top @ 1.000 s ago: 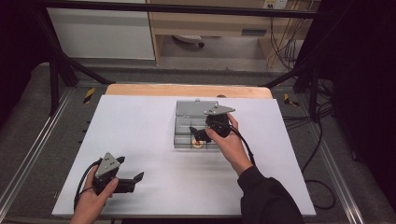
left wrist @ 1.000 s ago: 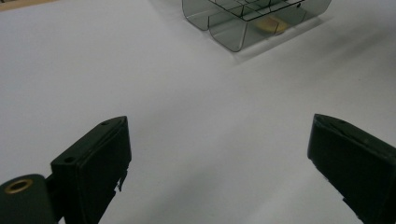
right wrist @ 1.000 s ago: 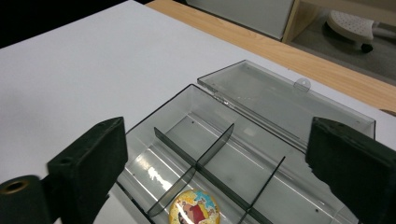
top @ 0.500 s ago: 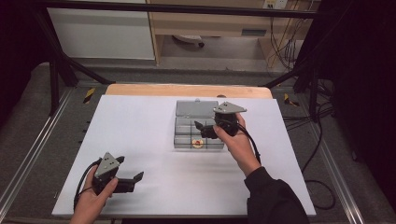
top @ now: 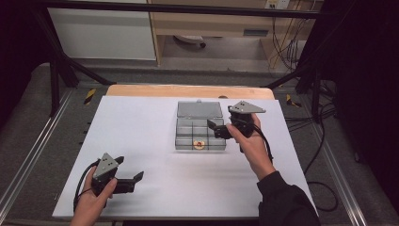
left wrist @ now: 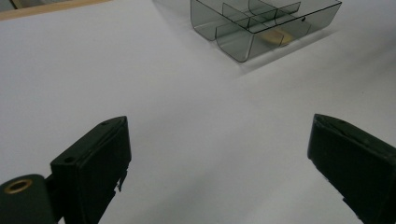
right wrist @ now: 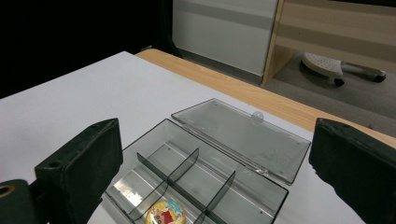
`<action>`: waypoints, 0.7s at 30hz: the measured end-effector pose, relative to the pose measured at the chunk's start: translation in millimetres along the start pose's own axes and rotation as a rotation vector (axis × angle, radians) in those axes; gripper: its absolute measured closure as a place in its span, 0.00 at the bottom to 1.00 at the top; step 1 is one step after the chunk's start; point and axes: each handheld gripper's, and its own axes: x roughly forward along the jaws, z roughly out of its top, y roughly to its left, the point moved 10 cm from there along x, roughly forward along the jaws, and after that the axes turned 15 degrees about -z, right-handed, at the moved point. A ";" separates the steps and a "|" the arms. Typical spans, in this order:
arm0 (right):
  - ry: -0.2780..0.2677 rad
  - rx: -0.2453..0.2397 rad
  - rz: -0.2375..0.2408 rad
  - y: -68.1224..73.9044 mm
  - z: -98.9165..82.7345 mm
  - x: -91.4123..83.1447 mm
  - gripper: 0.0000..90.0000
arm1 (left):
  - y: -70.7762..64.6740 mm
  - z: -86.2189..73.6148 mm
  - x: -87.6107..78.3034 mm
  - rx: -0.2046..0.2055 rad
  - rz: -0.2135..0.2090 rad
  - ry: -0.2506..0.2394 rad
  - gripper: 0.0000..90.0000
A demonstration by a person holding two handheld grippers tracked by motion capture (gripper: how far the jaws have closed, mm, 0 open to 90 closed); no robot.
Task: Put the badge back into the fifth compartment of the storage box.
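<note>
Down at the near left, the left gripper (top: 129, 175) rests on the white table (top: 141, 132), jaws spread around nothing. Midway sits the clear compartment box (top: 200, 134), lid laid back, a small round badge (top: 199, 144), perhaps a cartoon pin, in a front compartment. Just right, the right gripper (top: 215, 128) hovers, jaws just opened wide, empty.

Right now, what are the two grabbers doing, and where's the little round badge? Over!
Left gripper open, empty, low over the table. Right gripper open, empty, beside the open box. Badge in a near compartment. Nothing in the way.
</note>
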 end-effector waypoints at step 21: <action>-0.005 0.044 -0.039 -51.2 -44.7 -62.2 0.08 | 4.9 4.9 -7.6 -0.015 0.001 -0.045 0.07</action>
